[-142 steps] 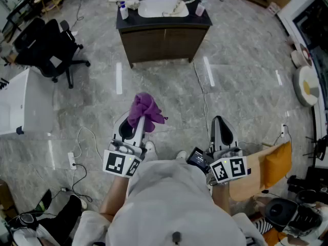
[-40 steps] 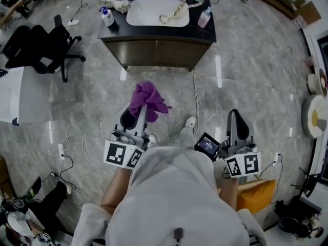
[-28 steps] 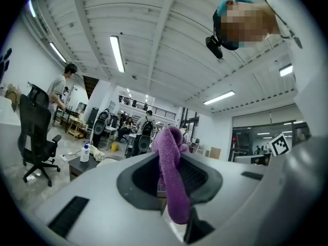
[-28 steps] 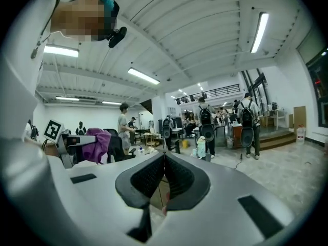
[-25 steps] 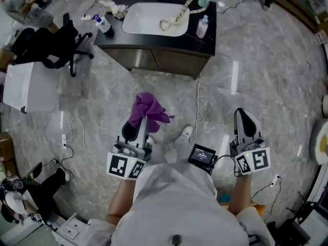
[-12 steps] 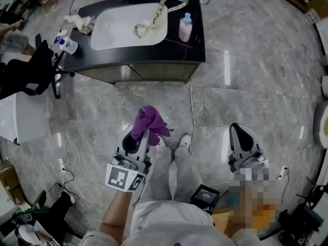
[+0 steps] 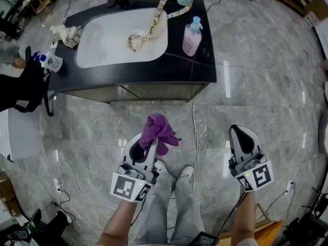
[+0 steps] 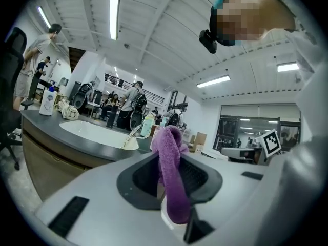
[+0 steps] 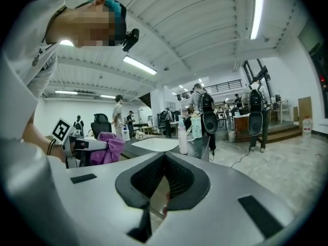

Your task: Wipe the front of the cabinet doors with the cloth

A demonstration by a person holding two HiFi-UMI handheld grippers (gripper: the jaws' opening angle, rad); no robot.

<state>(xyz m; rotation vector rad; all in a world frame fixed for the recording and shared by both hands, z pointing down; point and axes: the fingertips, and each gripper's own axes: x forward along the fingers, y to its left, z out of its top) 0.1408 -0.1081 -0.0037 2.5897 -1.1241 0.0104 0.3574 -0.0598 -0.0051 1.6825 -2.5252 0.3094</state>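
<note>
- Far left: a black office chair (image 7: 23,86) is standing on the marble floor (image 7: 266,60), just beside the vanity's left end.
- Vanity countertop (image 7: 202,68), dark: it is carrying a crumpled pale rag (image 7: 64,34) and a small blue-capped bottle (image 7: 51,61) at its left end. A white basin (image 7: 102,42) is sitting in the middle, with a patterned strap (image 7: 154,24) trailing over its rim. A pink pump bottle (image 7: 192,35) is standing right of the basin.
- Cabinet doors (image 7: 138,92): they are showing only as a narrow brown strip under the countertop edge (the head camera is looking steeply down). There seem to be two panels, though the seam is hard to make out.
- Left gripper (image 7: 150,140): it is hovering over the floor, well short of the doors. Its jaws are clenching the purple cloth (image 7: 160,129), which is bunching above the tips and hanging down between them.
- Floor cable (image 7: 196,132): it is running from the vanity toward the person's shoes (image 7: 184,173), between the two grippers.
- Right gripper (image 7: 242,135): it is hovering at the right, apart from everything else. Its jaws are pressing together with nothing between them.
</note>
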